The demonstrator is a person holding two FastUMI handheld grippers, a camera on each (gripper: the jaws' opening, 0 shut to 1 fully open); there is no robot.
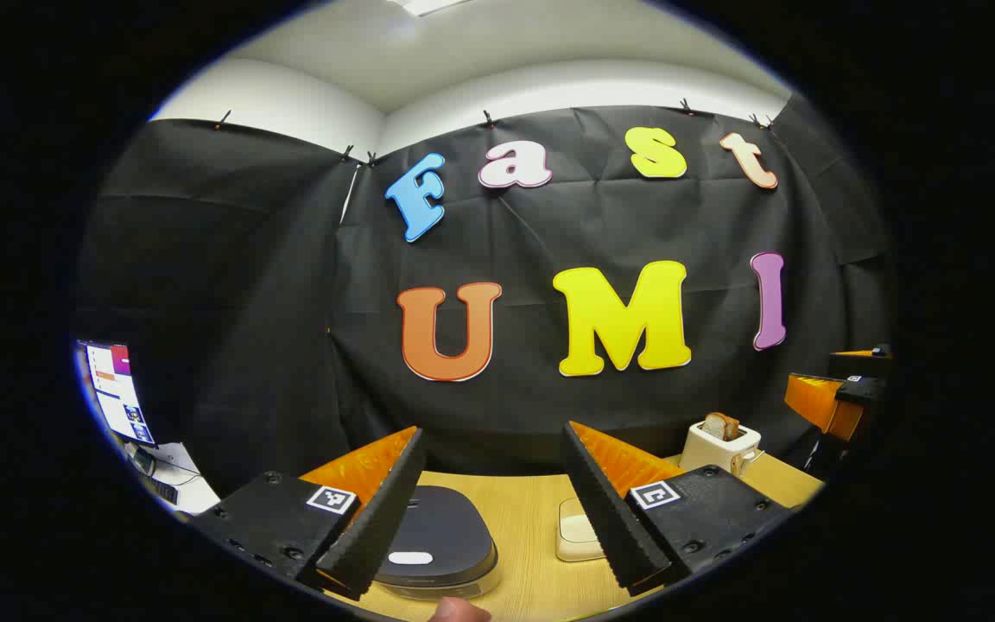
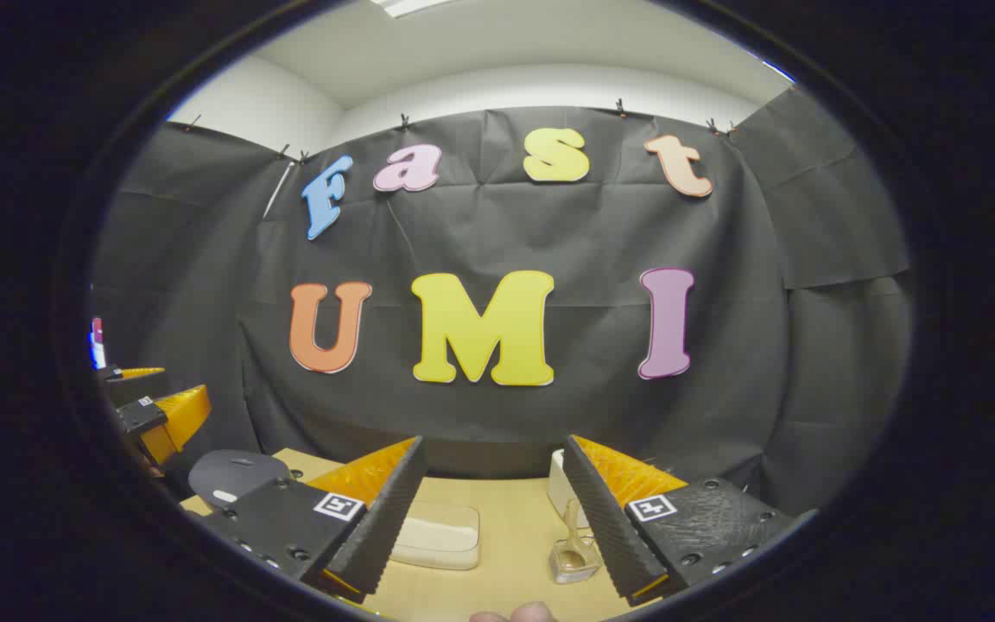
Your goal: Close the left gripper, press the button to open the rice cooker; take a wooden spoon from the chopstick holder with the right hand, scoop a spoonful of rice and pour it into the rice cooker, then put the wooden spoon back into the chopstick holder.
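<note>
In the left gripper view my left gripper (image 1: 491,432) stands open above the table with nothing between its fingers. Below it sits the dark rice cooker (image 1: 441,531), lid down, its white button (image 1: 411,558) at the near edge. A cream rice container (image 1: 575,531) lies to its right. My right gripper (image 2: 493,442) is open and holds nothing. Below it are the cream rice container (image 2: 439,536) and a clear chopstick holder (image 2: 573,557) with the wooden spoon (image 2: 572,523) standing in it. The rice cooker (image 2: 234,475) lies at the left.
A white toaster (image 1: 720,445) holding a bread slice stands at the back right of the wooden table (image 1: 523,510). The right gripper (image 1: 843,397) appears far right, the left gripper (image 2: 152,410) far left. A screen (image 1: 117,389) sits beyond the table's left side.
</note>
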